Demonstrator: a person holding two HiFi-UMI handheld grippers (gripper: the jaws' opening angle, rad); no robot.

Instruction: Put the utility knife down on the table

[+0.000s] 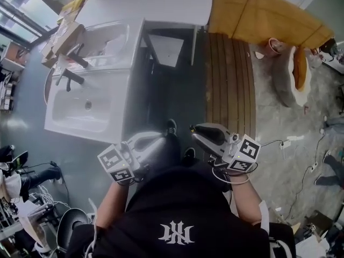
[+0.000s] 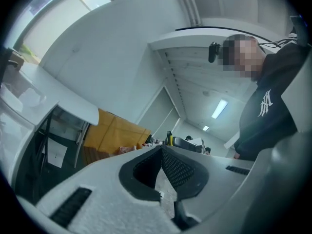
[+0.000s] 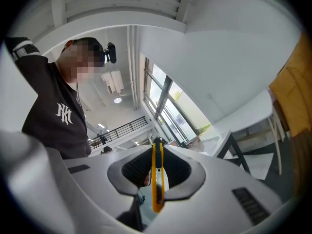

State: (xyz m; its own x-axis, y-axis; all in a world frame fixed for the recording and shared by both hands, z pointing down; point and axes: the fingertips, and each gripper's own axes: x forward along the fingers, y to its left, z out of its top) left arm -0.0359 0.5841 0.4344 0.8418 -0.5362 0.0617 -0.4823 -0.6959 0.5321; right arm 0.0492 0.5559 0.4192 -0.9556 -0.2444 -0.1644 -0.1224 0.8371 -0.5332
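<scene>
The white surface [image 1: 161, 4] is the target, and it lies well ahead of the person, with a washbasin unit [image 1: 86, 106] just on the near-left side of it. Both tools are held close to the body, well short of the surface.

The right tongs [image 3: 157, 147] are pinching the yellow utility knife [image 3: 157, 189] edge-on, its narrow body upright between the pads and sticking out past them on both sides. The knife is in the air, nowhere near the surface. The left tongs [image 2: 162, 149] are pressed together at the tips with nothing between them.

To do this step well, I judge the person needs to step or reach forward until the right tongs are over a bare part of the surface and away from its rounded edge. Next they should turn the wrist so the knife lies flat rather than on its thin side. Then they should lower it until it touches and only then spread the tongs, so it neither drops nor tips over. The left tongs have no job here and are best kept clear.

The far part of the surface is cut off by the top edge of the head view. From the head view the knife can hardly be made out at the end of the right tongs. I cannot tell whether its blade is pushed out or drawn in, which matters for which end should lead.
</scene>
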